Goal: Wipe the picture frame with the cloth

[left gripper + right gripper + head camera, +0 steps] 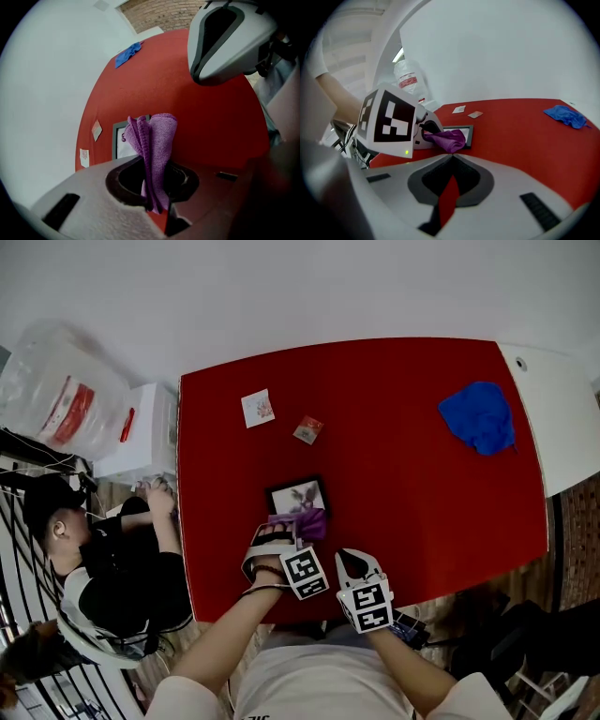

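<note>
Left hand-held gripper (286,532) is clamped on a bunched purple cloth (311,521), whose folded end sticks out past the jaw tips and hangs over the near edge of the picture frame (298,495). Right hand-held gripper (354,563) sits just beside it near the front edge of the red bench (403,456), jaws drawn together with nothing between them. I judge the task to be at an early stage: the cloth is gripped and brought to the frame, but most of the glass and the far border lie uncovered, and no view settles whether the cloth actually presses on the frame. The strokes across the face and around the border look left to do. The frame lies flat, picture side up, in the near-left part of the bench; its long axis seems to run left to right with the right end slightly farther away, though the cloth hides its near edge. A blue cloth (478,416) and 2 small cards (258,409) lie well apart from it.
</note>
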Demonstrator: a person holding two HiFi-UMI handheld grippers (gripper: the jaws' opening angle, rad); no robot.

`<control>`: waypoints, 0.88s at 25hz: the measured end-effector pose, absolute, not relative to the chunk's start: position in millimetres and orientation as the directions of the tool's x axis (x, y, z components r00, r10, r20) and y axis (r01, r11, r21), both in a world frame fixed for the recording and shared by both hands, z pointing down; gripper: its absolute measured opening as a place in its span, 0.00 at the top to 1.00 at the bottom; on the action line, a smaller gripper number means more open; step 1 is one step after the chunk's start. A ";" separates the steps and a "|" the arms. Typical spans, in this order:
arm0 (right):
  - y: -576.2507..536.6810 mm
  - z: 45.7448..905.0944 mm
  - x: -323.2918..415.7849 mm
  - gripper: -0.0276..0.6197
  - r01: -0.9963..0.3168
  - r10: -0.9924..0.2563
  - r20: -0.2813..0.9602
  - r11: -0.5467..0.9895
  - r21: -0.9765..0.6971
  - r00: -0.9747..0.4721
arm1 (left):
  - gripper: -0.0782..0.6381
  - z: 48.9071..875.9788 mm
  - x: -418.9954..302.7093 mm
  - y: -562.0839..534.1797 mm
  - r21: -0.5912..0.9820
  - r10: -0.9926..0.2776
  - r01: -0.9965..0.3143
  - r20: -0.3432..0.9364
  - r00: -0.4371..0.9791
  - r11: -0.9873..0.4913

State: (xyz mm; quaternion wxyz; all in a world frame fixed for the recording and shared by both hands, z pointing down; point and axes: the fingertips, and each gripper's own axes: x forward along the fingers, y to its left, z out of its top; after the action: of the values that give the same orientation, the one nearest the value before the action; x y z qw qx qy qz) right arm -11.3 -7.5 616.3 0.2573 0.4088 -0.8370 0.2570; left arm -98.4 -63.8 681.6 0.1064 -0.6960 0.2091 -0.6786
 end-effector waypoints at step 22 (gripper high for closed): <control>-9.7 622.3 32.6 0.95 -0.854 -0.573 0.661 0.471 -0.219 -0.485 | 0.81 680.9 -105.7 -151.8 -0.502 -0.494 -0.196 0.865 -0.090 -0.842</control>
State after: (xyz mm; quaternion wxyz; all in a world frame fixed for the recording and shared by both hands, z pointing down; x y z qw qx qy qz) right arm 32.6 -9.7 622.3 0.2588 0.4363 -0.8177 0.2720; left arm -105.7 -151.8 680.9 0.1079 -0.6660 0.2593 -0.6911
